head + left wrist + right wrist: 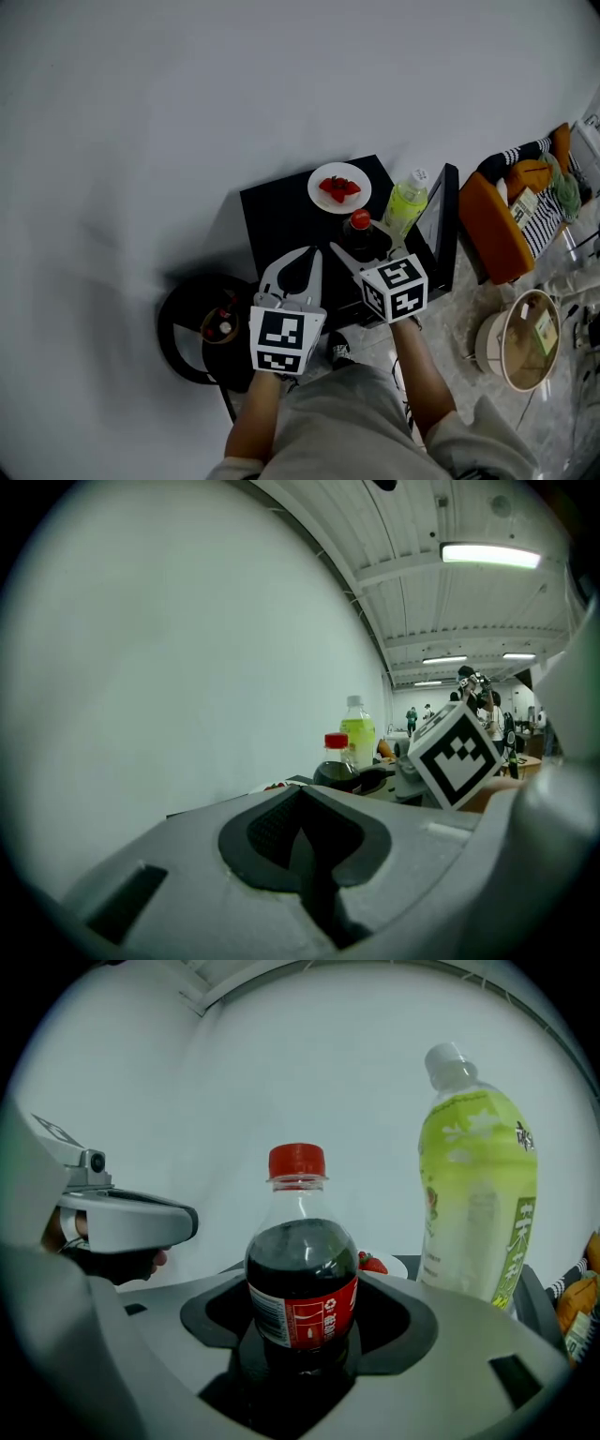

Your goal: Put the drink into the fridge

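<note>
**Jaw state.** The right gripper (302, 1305) has its jaws wide, 1 on each side of the cola bottle (302, 1260). A gap shows at both pads, so nothing is clamped. The left gripper (302, 799) has its jaws closed together on nothing and is held off to the bottle's left.

**Hazards (judged, not observed).**
1. Uneven closure: if 1 pad meets the bottle first, it pushes the tall, narrow-based bottle sideways and can tip it.
2. Slip: the wall is round, smooth plastic. A light grip, or a grip low on the body, can let the bottle slide or lean once lifted.
3. Neighbour strike: the green drink bottle (478, 1194) stands near the outer side of the right-hand jaw, and a sideways swing can knock it over.
4. Overreach: the plate of strawberries (316, 192) lies just behind the cola bottle.

**Task item.** The cola bottle stands upright on the black fridge top (281, 216), so it is not yet inside. It has a clear body, dark liquid up to the shoulder, a red label band and a red cap (296, 1160), which is closed. A dark panel (439, 220) stands at the top's right edge (probably the open door, not certain).
</note>
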The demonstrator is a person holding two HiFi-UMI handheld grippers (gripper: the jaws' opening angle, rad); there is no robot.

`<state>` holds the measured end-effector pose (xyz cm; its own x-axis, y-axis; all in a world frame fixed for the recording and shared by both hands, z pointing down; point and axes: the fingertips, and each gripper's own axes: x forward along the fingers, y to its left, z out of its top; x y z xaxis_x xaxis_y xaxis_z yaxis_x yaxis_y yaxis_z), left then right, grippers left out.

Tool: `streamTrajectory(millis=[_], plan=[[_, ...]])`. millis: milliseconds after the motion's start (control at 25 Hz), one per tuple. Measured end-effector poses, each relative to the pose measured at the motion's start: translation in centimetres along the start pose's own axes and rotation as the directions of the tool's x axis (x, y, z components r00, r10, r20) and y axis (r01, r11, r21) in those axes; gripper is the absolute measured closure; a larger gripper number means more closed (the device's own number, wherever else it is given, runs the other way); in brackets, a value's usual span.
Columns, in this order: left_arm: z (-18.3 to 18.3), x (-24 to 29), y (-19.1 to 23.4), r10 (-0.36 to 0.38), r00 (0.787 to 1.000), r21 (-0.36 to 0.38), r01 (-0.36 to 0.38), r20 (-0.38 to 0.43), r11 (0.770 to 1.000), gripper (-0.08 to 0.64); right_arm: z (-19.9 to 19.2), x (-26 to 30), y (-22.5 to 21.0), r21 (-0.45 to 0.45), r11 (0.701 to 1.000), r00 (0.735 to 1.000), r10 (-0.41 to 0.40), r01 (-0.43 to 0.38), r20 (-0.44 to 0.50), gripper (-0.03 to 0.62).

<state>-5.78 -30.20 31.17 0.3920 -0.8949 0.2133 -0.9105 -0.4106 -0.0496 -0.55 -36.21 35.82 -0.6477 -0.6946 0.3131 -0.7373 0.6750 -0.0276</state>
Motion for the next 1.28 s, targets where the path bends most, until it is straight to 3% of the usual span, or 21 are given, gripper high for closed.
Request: streamTrajectory(millis=[640,1000,1280], plan=[[-3.8,-8.2,-3.2,-0.018,1.0,-0.071,0.018,0.0,0.997,0.551,-1.5,-6.1,5.3,-0.019,0.999,0.997,-0.024,0.025,0.067,0.308],[-10.5,-13.9,-7.8,-0.054,0.997,-0.127,0.047,-0.053,0.991,0.551,-3.9,-11.2,9.5,-0.101,0.993,0.992,-0.047,0.06,0.121,0.308],[-14.9,-15.0,-10.7,-0.021,0.996,-0.168,0.007,-0.085,0.986,0.551,-8.6,-12.8,11.2,-0.096,0.995,0.996,0.02,-0.012,0.085,0.308]])
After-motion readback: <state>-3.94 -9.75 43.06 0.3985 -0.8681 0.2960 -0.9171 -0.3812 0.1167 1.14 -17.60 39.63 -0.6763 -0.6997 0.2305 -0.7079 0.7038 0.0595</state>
